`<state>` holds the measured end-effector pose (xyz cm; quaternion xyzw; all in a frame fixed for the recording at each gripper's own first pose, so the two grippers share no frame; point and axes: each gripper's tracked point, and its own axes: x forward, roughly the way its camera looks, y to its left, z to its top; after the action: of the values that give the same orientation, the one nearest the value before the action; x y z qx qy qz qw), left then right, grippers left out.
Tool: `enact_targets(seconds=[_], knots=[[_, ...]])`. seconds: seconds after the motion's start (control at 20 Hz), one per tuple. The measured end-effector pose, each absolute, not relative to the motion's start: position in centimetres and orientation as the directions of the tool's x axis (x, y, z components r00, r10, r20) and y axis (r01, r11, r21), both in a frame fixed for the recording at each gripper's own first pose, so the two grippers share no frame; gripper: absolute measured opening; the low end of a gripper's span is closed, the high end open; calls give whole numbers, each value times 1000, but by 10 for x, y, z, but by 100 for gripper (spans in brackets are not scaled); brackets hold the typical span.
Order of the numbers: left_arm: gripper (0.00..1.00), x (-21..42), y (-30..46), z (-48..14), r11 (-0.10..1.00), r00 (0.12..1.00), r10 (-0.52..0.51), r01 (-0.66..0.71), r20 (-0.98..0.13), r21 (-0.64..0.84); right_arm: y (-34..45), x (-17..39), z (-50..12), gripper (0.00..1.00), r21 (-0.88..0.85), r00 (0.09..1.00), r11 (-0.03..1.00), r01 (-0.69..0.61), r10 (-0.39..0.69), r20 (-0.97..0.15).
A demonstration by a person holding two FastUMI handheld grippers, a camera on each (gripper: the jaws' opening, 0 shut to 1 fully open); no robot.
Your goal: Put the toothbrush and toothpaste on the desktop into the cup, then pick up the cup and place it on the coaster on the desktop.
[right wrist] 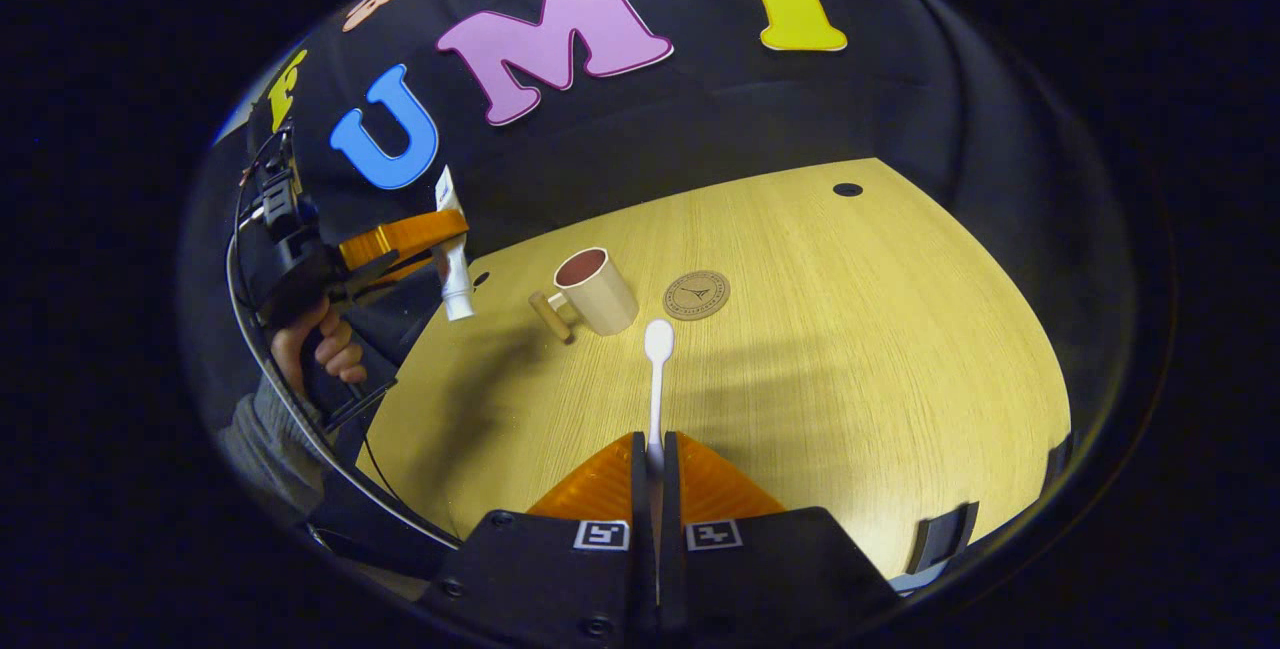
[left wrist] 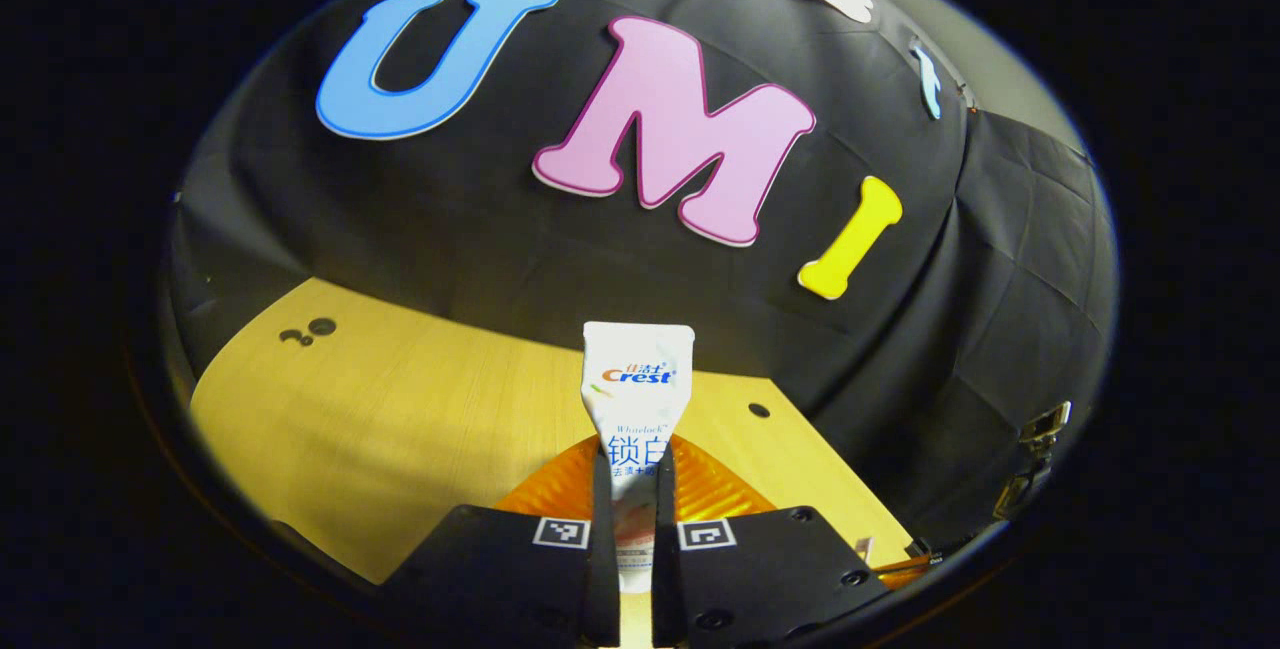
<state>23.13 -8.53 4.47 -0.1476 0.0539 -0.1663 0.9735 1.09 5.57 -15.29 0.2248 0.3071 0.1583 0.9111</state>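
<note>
the left tool [left wrist: 633, 519] is clamped on a toothpaste tube [left wrist: 637, 384], both fingers pressing its flattened middle, with the crimped end rising straight ahead of the tips and above the wooden tabletop [left wrist: 400, 429]. seen from the right gripper view, that same left tool [right wrist: 440, 239] hangs off the tabletop's far-left edge, gripped by a person's hand [right wrist: 315, 344] in a grey sleeve [right wrist: 250, 444], the toothpaste tube [right wrist: 453, 254] pointing cap-down in the air. the right tool [right wrist: 655, 489] is closed on the handle of a white toothbrush [right wrist: 657, 369], which runs forward from between the fingers, its head stretched out just above the tabletop [right wrist: 850, 359]. just beyond the brush head and a little to the left stands the cup [right wrist: 598, 291], upright and open, with a wooden handle [right wrist: 551, 316] jutting to its left. the round coaster [right wrist: 697, 294] lies flat just beyond the brush head and slightly right, beside the cup but apart from it. a dark hole [right wrist: 847, 190] marks the tabletop far ahead to the right.
</note>
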Motion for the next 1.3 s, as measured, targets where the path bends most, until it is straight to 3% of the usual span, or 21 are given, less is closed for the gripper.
enact_targets(seconds=[0.3,0.7,1.0,1.3], knots=[[17,297,-114,47,877,912,-409,399,24,-268,35,-3,-147,6,532,796,843,-82,377,-475],[17,367,-123,-10,914,930,-360,337,-71,-225,24,-23,-153,6,545,799,838,-32,349,-490],[18,367,-123,-41,929,927,-352,329,-130,-171,26,-19,-154,6,559,789,828,-45,373,-489],[24,356,-122,-48,926,919,-363,339,-153,-164,31,-11,-155,6,561,779,825,-70,396,-485]])
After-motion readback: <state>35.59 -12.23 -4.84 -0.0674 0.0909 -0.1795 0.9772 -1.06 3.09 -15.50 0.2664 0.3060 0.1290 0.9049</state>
